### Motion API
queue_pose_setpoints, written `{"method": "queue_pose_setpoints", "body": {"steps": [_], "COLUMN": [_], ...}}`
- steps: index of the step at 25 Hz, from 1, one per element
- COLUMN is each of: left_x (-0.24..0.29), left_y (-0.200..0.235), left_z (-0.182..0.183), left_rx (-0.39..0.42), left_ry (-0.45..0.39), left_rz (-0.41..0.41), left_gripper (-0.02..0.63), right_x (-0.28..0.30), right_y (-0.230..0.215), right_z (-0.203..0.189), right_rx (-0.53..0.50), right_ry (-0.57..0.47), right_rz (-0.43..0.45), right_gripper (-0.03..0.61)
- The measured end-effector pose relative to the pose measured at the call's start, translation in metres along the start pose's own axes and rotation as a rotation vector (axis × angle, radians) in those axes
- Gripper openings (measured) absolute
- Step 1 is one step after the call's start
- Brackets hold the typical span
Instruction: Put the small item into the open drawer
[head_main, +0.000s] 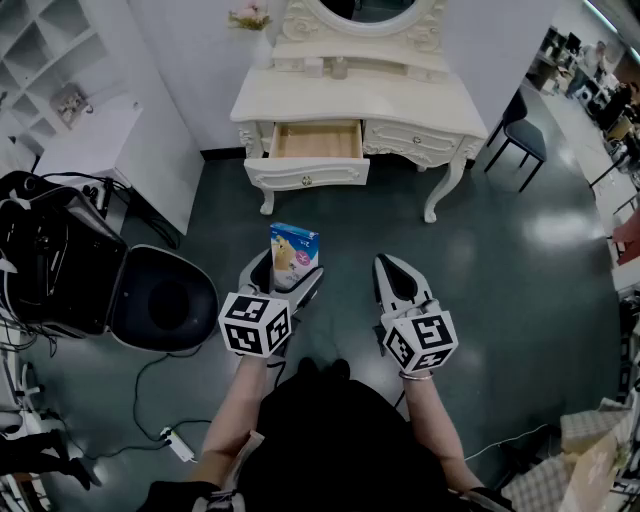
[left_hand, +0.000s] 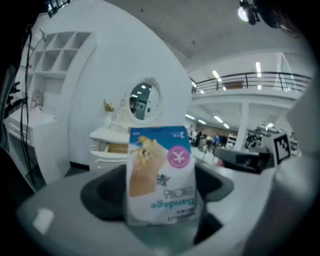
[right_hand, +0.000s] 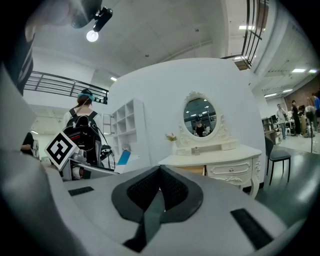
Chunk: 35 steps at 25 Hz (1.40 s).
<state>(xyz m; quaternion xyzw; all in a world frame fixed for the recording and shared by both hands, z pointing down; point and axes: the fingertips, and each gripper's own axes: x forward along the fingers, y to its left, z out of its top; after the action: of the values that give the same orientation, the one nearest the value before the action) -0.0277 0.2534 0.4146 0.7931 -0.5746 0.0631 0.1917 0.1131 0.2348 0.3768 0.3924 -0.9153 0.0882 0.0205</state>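
Between wide-set L tongs (head_main: 290, 270), bandage box (head_main: 294, 250) in grip; R tongs (head_main: 392, 268) pinched, empty.

Bare floor (head_main: 350, 225) runs straight ahead to the pulled-out drawer (head_main: 318, 140), open from above; the tabletop (head_main: 400, 100) bounds its rear; a black round seat (head_main: 165, 297) crowds the left.

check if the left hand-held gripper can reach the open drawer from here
Probably, after stepping closer. The left hand-held gripper holds the bandage box short of the drawer, with only bare floor between, and the drawer stands pulled out.
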Motion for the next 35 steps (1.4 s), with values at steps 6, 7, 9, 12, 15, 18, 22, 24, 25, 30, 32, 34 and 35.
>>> {"method": "queue_pose_setpoints", "body": {"steps": [6, 7, 9, 12, 15, 18, 22, 24, 25, 30, 32, 34, 35], "left_x": [0.001, 0.001, 0.001, 0.001, 0.001, 0.003, 0.008, 0.012, 0.013, 0.024, 0.032, 0.04, 0.044], "left_y": [-0.004, -0.005, -0.005, -0.006, -0.008, -0.012, -0.015, -0.014, -0.014, -0.002, 0.006, 0.014, 0.018], "left_z": [0.0, 0.001, 0.001, 0.002, 0.004, 0.006, 0.008, 0.012, 0.014, 0.018, 0.02, 0.023, 0.025], "left_rx": [-0.007, -0.008, -0.01, -0.013, -0.015, -0.009, 0.009, 0.014, 0.014, 0.006, 0.0, -0.006, -0.01], "left_ry": [-0.002, -0.004, -0.006, -0.01, -0.015, -0.015, -0.019, -0.022, -0.024, -0.03, -0.035, -0.038, -0.038], "left_rz": [0.017, 0.02, 0.024, 0.03, 0.037, 0.04, 0.048, 0.05, 0.052, 0.065, 0.07, 0.072, 0.072], "left_gripper": [0.433, 0.433, 0.433, 0.433, 0.433, 0.433, 0.433, 0.433, 0.433, 0.433, 0.433, 0.433, 0.433], "right_x": [-0.006, -0.006, -0.007, -0.009, -0.011, -0.015, -0.016, -0.014, -0.014, -0.005, 0.002, 0.011, 0.016], "right_y": [-0.005, -0.006, -0.006, -0.007, -0.009, -0.016, -0.025, -0.029, -0.031, -0.041, -0.045, -0.049, -0.051], "right_z": [0.003, 0.003, 0.003, 0.002, 0.003, 0.004, 0.004, 0.005, 0.006, 0.002, 0.0, 0.001, 0.002], "right_rx": [0.001, 0.002, 0.01, 0.034, 0.04, 0.043, 0.05, 0.058, 0.062, 0.083, 0.085, 0.083, 0.082], "right_ry": [-0.006, -0.007, -0.012, -0.025, -0.022, -0.023, -0.024, -0.029, -0.032, -0.034, -0.034, -0.034, -0.032], "right_rz": [0.012, 0.014, 0.023, 0.042, 0.055, 0.051, 0.048, 0.044, 0.041, 0.04, 0.041, 0.04, 0.04], "right_gripper": [0.0, 0.0, 0.0, 0.0, 0.0, 0.0, 0.0, 0.0, 0.001, 0.0, 0.0, 0.0, 0.0]}}
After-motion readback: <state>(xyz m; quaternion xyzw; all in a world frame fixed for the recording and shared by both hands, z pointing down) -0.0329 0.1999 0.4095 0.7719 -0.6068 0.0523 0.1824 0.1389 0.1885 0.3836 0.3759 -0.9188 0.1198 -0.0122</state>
